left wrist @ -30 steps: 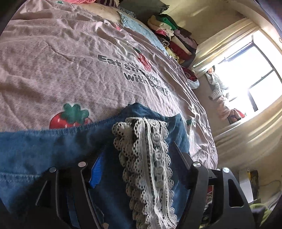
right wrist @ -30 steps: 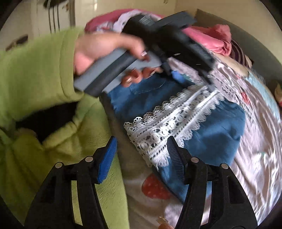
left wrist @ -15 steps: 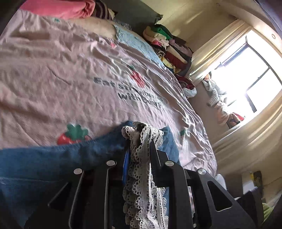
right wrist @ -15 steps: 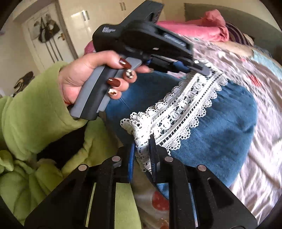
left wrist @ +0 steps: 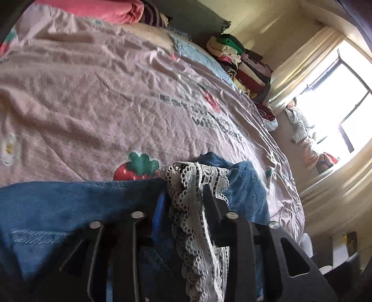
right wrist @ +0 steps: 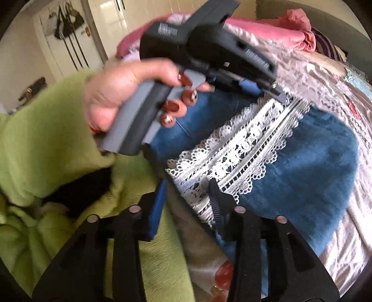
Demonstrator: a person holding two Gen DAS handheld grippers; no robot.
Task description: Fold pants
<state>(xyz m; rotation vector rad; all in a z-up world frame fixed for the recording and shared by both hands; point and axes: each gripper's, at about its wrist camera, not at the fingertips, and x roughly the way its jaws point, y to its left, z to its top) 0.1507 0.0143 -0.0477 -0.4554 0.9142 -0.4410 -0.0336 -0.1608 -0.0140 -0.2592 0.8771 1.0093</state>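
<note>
Blue denim pants (left wrist: 58,204) with a white lace trim (left wrist: 193,209) lie on a pink strawberry-print bedspread (left wrist: 93,104). My left gripper (left wrist: 183,197) stands partly open around the lace trim, with the lace bunched between the fingers. In the right wrist view the pants (right wrist: 302,185) and lace hem (right wrist: 244,151) lie ahead. My right gripper (right wrist: 186,188) is partly open, its fingers either side of the lace end. The left gripper (right wrist: 276,93), held by a hand with red nails, sits at the far end of the lace.
Stacks of folded clothes (left wrist: 241,60) stand at the bed's far edge near a bright window (left wrist: 337,104). Pink bedding (left wrist: 104,9) lies at the head. My green sleeve (right wrist: 41,139) fills the left of the right wrist view.
Both grippers closed on the lace trim half a second ago and have now widened again. The lace stays between the fingers of each.
</note>
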